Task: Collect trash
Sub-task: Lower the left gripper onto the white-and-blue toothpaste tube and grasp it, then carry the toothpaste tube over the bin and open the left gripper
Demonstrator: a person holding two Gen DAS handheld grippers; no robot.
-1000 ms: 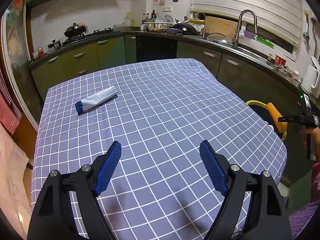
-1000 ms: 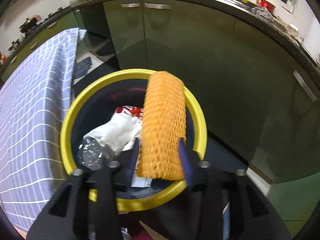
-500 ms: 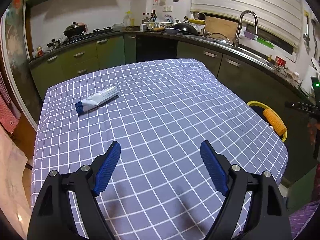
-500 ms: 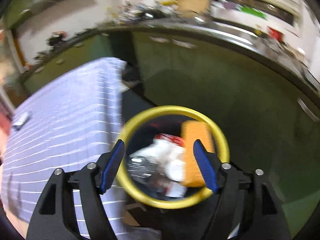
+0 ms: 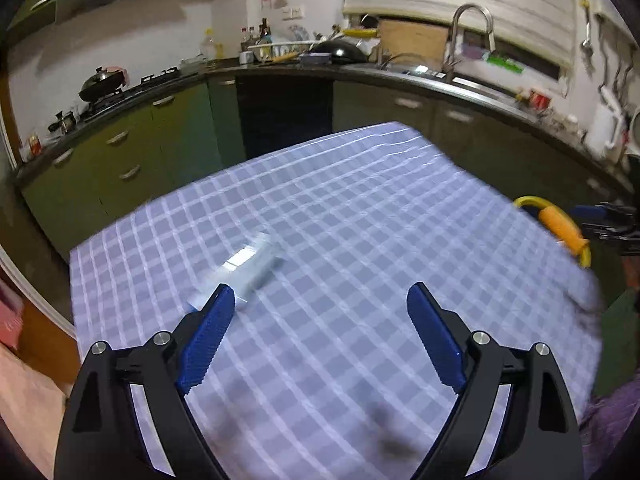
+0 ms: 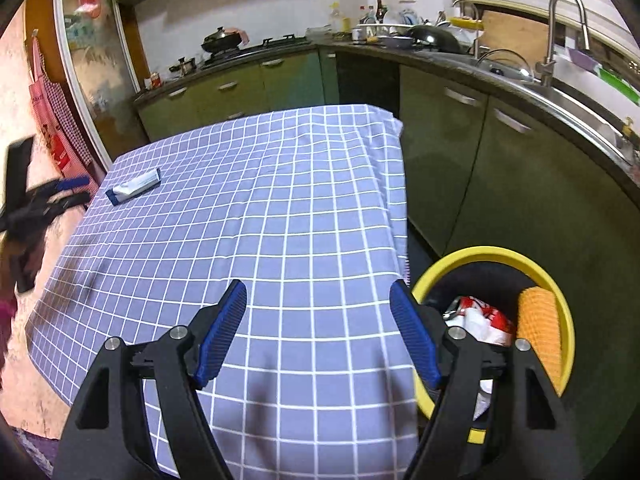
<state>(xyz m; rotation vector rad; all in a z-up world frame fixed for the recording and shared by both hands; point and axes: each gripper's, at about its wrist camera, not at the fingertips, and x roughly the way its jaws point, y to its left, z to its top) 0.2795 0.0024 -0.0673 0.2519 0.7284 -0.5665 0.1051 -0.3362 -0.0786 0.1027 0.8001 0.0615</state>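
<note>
Since the earlier frames, the orange foam net [image 6: 538, 332] has been released into the yellow-rimmed bin [image 6: 496, 254] and the right tongs [image 6: 318, 320] have been swung over the tabletop [image 6: 256, 208], spread wide and holding nothing. The left tongs [image 5: 318, 320], equally wide and unloaded, have been brought close to the blue-and-white tube [image 5: 244, 266], blurred just beyond the left pad. White-and-red trash [image 6: 480, 318] is seen in the bin; no lettering can be read.
</note>
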